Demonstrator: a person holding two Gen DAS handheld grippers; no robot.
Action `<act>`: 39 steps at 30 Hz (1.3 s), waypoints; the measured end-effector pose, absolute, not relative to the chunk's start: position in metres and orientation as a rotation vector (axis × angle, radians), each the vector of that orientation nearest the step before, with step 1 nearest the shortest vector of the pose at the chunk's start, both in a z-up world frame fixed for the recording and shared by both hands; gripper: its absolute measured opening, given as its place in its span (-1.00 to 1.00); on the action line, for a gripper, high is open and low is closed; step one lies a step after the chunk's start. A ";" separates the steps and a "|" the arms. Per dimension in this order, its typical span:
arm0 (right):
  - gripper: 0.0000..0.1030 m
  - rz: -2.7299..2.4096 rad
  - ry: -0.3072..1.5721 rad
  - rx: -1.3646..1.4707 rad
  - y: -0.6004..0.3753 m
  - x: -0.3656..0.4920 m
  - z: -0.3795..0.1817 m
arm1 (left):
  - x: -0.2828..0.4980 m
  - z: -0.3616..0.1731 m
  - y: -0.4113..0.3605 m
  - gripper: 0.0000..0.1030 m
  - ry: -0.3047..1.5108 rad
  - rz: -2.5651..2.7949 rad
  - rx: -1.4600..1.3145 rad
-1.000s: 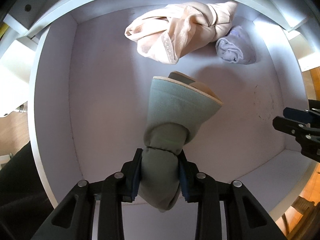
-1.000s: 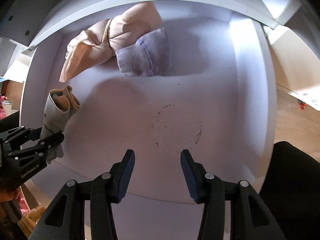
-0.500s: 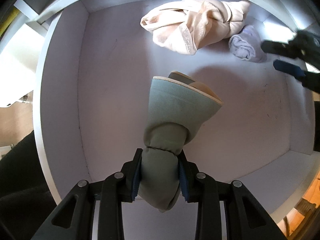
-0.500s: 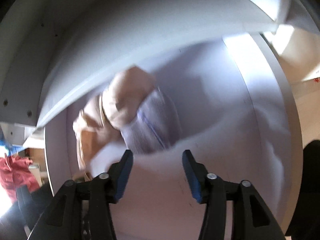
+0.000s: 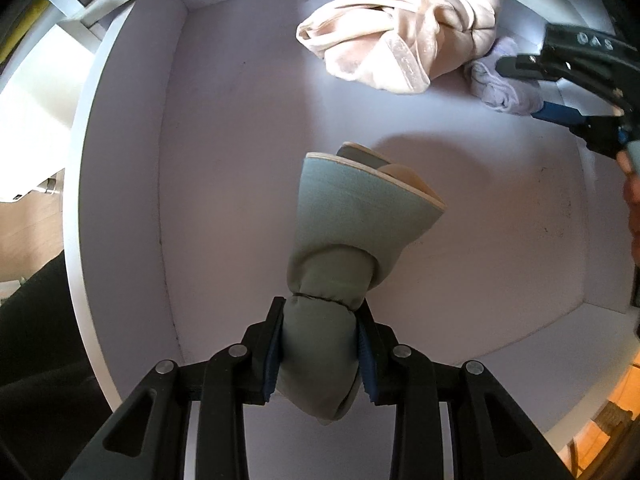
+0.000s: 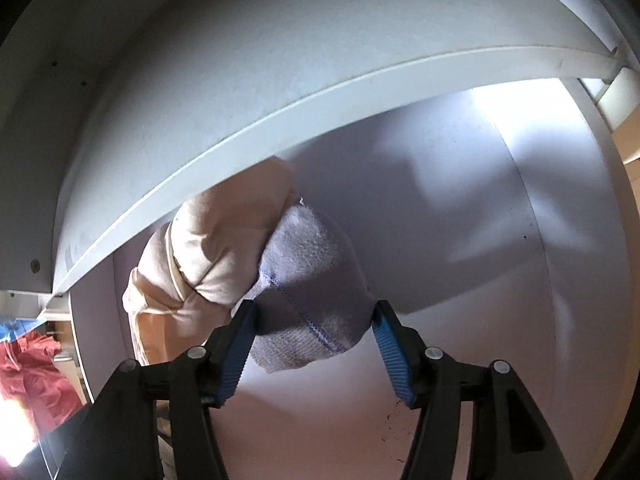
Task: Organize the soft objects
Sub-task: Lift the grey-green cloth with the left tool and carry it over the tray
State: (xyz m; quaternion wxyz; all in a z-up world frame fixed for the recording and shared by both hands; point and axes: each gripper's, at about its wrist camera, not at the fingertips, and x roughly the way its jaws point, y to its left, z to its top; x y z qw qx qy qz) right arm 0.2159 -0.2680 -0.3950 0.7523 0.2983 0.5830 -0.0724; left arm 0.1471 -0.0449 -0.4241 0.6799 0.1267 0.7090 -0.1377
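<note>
Drawer [image 5: 120,208]: white, open.
Right gripper [image 6: 314,330]: newly arrived, jaws just widened, straddling lavender sock [image 6: 312,280], unpressed.
Left gripper [image 5: 320,356]: clamps grey-green roll [image 5: 340,240].
Peach cloth [image 5: 392,40]: crumpled.

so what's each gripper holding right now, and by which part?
Left gripper is shut on the green sock roll, at its bunched lower end. Right gripper straddles the lavender sock; not yet clamped.

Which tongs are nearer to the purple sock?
Right. The right tongs straddle the purple sock; the left tongs, holding a green roll, are far across the drawer.
</note>
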 end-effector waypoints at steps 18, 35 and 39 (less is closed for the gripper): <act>0.14 -0.256 1.295 0.866 -0.310 0.163 -0.414 | 0.143 -0.402 -0.058 -0.36 1.508 -0.351 0.303; -0.07 -0.168 1.360 0.776 -0.275 0.159 -0.415 | 0.132 -0.308 -0.066 -0.36 1.313 -0.485 0.314; -0.07 -0.169 1.380 0.768 -0.265 0.145 -0.421 | 0.128 -0.281 -0.074 -0.36 1.268 -0.524 0.331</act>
